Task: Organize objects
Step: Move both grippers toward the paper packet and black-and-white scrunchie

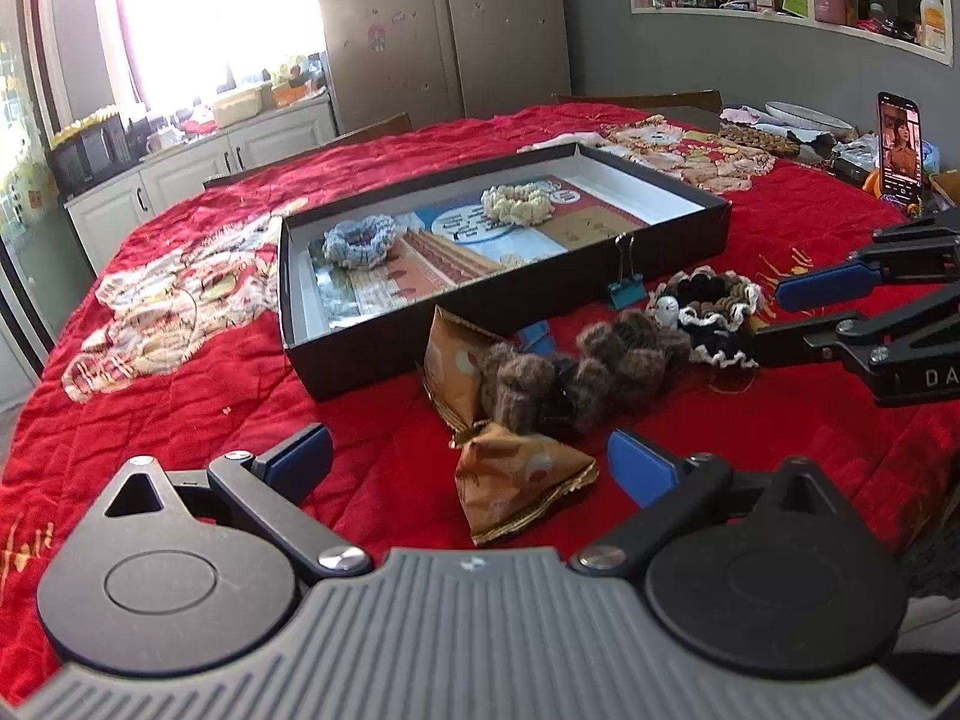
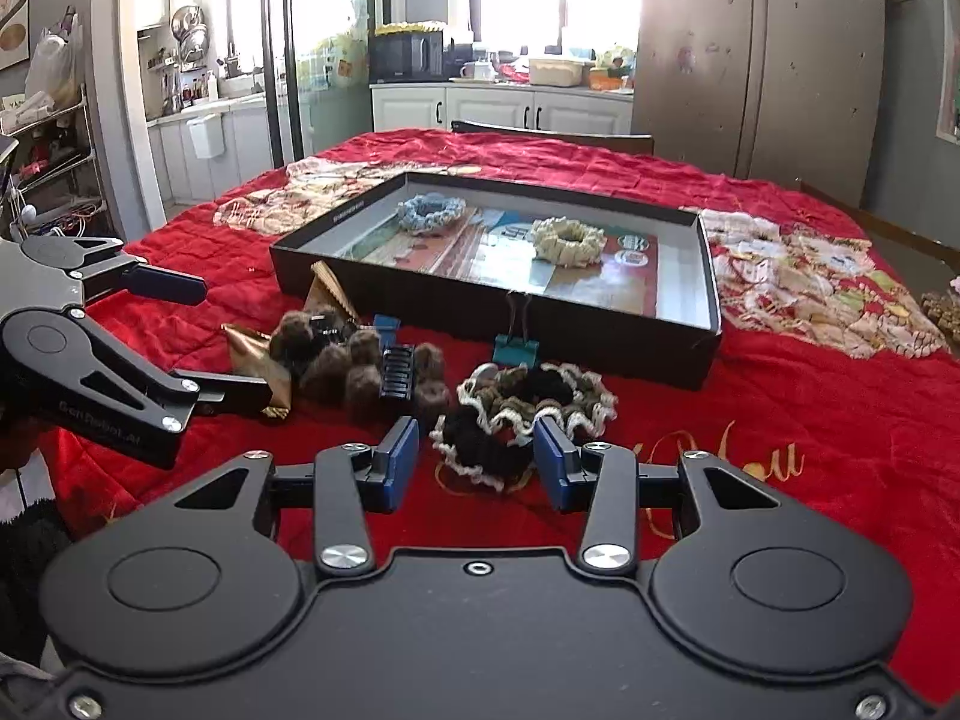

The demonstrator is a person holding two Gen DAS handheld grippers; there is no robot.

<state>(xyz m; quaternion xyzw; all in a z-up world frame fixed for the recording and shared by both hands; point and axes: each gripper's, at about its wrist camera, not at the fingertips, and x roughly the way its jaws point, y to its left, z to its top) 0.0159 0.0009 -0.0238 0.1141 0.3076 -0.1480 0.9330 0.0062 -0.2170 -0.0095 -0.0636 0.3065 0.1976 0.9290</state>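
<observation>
- On the red quilted cloth (image 1: 372,432) covering the table sits a shallow black box (image 1: 504,294), its long side facing both grippers.
- Inside the box lie a pale blue scrunchie (image 1: 359,239) toward one end and a cream scrunchie (image 1: 517,204) farther along; the two are apart, resting on a printed sheet that lines the bottom.
- Left gripper (image 1: 471,468): jaws spread wide, holding nothing; the blue fingertips (image 1: 300,462) flank an orange-gold snack packet (image 1: 522,480) lying on the cloth just ahead of them.
- A second packet of the same kind (image 1: 453,360) lies behind it, near the box wall.
- Between the packets and the box lies a brown fuzzy hair claw (image 1: 576,372) with black teeth, seen more plainly from the right wrist view (image 2: 366,360).
- Right gripper (image 2: 476,459): jaws open at a moderate width, empty; its pads stand to either side of the near edge of a black-and-brown scrunchie with cream trim (image 2: 522,414), contact not discernible.
- A teal binder clip (image 2: 516,342) stands upright against the outer wall of the box, just behind that scrunchie.
- A small blue clip (image 2: 386,324) lies near the box wall beside the hair claw.
- At the far right of the left wrist view a phone (image 1: 900,147) stands upright with its screen lit.
</observation>
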